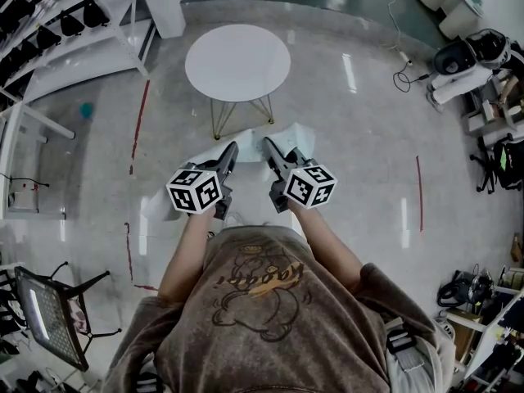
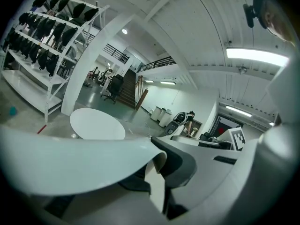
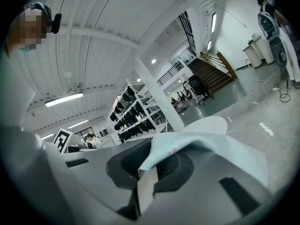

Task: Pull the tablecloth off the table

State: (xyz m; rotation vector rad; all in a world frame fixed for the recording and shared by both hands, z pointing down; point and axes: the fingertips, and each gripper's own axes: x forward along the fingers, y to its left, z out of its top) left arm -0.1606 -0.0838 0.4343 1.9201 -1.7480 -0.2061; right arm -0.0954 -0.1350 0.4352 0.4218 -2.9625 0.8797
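Head view: my left tool (image 1: 232, 147) and right tool (image 1: 266, 143) sit side by side, near the round counter's (image 1: 237, 62) edge. The cloth (image 1: 291, 135) is off it and bunched at both tips, with wide floor (image 1: 360, 162) around. Left gripper view shows what that one cannot: jaws closed on a cloth fold. Right gripper view: jaws pinching cloth too, with the counter beyond.

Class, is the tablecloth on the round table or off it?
Off: the table is bare; the tablecloth hangs clamped in the left tool and right tool.
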